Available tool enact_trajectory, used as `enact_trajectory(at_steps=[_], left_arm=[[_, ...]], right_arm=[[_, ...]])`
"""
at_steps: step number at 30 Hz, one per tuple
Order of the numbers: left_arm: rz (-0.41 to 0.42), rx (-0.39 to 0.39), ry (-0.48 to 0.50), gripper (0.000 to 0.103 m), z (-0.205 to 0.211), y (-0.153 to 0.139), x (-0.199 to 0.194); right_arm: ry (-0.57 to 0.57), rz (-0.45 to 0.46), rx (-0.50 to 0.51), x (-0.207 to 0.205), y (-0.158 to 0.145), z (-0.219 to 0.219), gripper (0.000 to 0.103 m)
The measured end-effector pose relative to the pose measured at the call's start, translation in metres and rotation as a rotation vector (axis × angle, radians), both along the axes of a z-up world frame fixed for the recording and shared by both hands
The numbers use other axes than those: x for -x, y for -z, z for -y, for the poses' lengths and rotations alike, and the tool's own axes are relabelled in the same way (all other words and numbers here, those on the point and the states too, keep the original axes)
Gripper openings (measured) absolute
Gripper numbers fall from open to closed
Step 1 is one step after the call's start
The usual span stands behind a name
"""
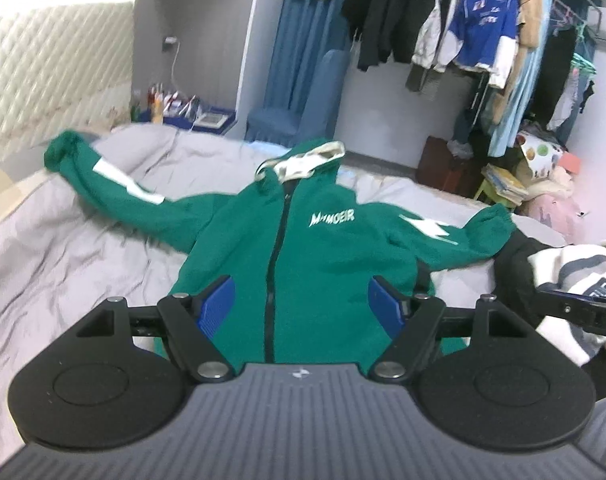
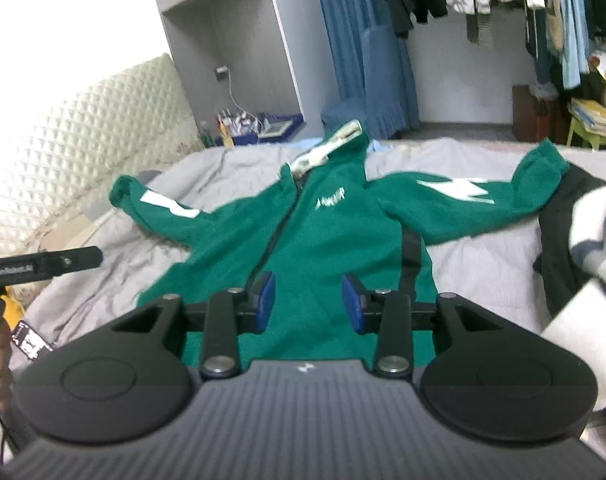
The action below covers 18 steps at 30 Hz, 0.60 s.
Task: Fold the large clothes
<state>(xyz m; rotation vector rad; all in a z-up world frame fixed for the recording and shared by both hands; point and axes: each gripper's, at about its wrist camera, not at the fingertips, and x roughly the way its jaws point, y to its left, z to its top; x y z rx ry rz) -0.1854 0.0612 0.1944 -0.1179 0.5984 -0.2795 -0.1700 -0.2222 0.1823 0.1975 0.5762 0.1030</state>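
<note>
- Two grippers, both empty: left gripper [image 1: 303, 301] spread wide, right gripper [image 2: 309, 300] parted more narrowly, nothing between the blue pads of either. Both hanging above the hem end of the green jacket [image 1: 327, 248].
- Lying front up and zipped on the grey bed cover [image 1: 63, 264], hood [image 1: 303, 164] at the far end, sleeves flung out to either side.
- Likely to snag: right-side sleeve [image 1: 443, 236], cuff against or over the black garment [image 1: 515, 264] beside the striped garment [image 1: 575, 276]; cannot tell which. Could drag that pile inward when folded across.
- Likely to pinch too deep: thick fleecy cloth on a soft, wrinkled cover, so easy to catch bedding along with a sleeve, or only the top layer of the body.
- Could fold crooked: left-side sleeve [image 1: 115, 184] angled up toward the headboard, not level with the other; uneven halves unless straightened first.
- Might slip from the narrower right-hand opening if brought down on a bulky cuff without widening.
- Risk of the two tools colliding when crossing over the zip [image 1: 277, 248].
</note>
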Motion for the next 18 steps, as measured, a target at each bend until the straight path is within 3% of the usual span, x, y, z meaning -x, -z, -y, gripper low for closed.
enact_trajectory(at_steps=[9,15,18], left_arm=[[0.071,-0.031,0.007,0.081,0.025,-0.018,0.016],[0.15,-0.062,0.01,0.085,0.033,-0.016,-0.003],[0.144,-0.071,0.0,0.086,0.035,-0.004,-0.019]], right_arm=[[-0.03,0.084,0.002,0.0,-0.008,-0.005,0.047],[-0.054,0.143,0.032,-0.015,-0.007,-0.009,0.047],[-0.066,0.161,0.041,-0.027,0.0,-0.013,0.047]])
